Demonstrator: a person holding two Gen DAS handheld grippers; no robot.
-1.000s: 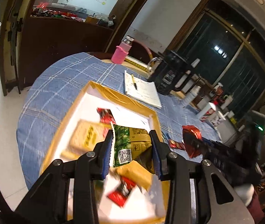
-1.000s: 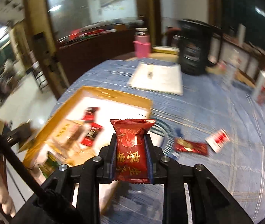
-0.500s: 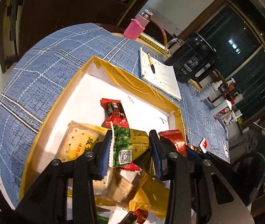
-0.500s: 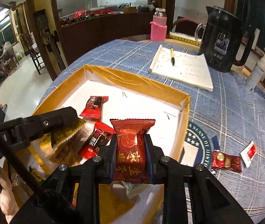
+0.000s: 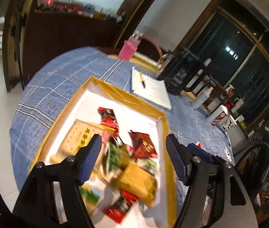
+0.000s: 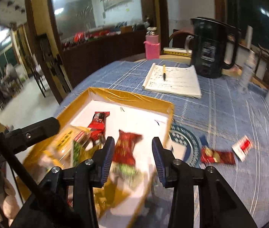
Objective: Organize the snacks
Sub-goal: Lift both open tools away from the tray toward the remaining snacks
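Both packets let go over the box.

Left hand-held gripper (image 5: 133,159) opening, spread, nothing pinched now; green packet (image 5: 116,154) held a moment ago down in the box (image 5: 126,95) among the pile. Right hand-held gripper (image 6: 132,154) likewise opening, red packet (image 6: 125,150) loose between the pads, dropping onto the box floor. Two more snacks apparently sorted; still out on the surface (image 6: 229,114): red candy (image 6: 218,156) and white sachet (image 6: 242,147), likely next.

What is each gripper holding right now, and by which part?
Nothing. Both sets of jaws are opening: the left gripper stands above the green packet, and the right gripper has let go of the red packet, all over the box.
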